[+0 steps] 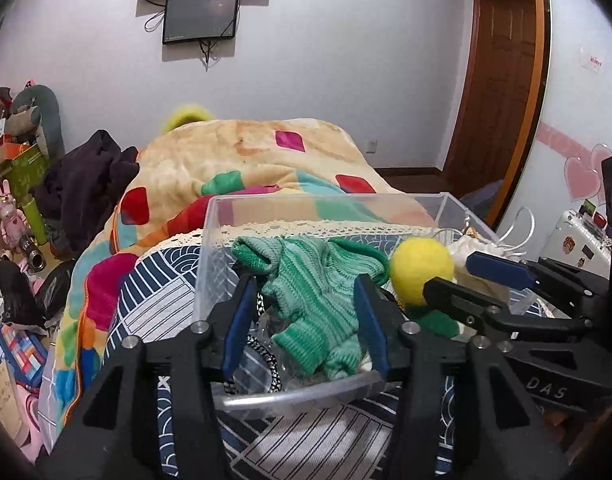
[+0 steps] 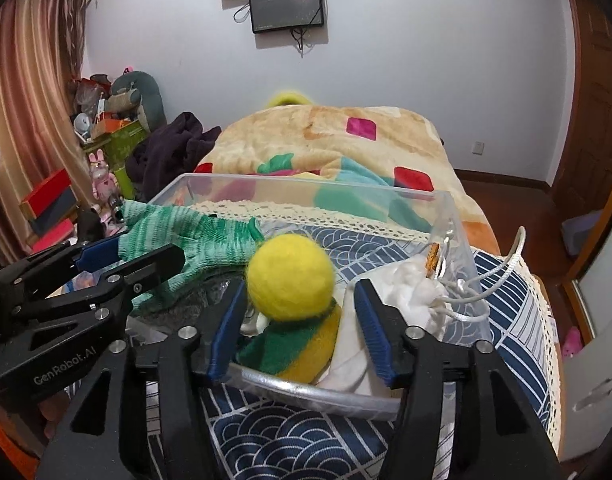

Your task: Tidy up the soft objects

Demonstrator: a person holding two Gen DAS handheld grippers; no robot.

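Note:
A clear plastic bin [image 1: 210,248] [image 2: 454,216] stands on the bed's blue patterned cloth. In it lie a green knitted glove [image 1: 318,292] [image 2: 194,236], a hat with a yellow pompom [image 1: 422,272] [image 2: 290,280] and green-yellow knit [image 2: 302,348], and a white drawstring pouch [image 2: 410,292]. My left gripper [image 1: 306,320] is open over the bin's near rim, its pads either side of the glove without pinching it. My right gripper [image 2: 298,328] is open, its pads either side of the hat below the pompom. Each gripper shows in the other's view, my right [image 1: 478,280] and my left [image 2: 138,256].
A colourful blanket [image 1: 242,160] [image 2: 346,148] covers the bed behind the bin. A dark garment [image 1: 90,176] lies at the bed's left. Toys and boxes [image 1: 14,184] clutter the floor on the left. A wooden door [image 1: 502,80] is at the right.

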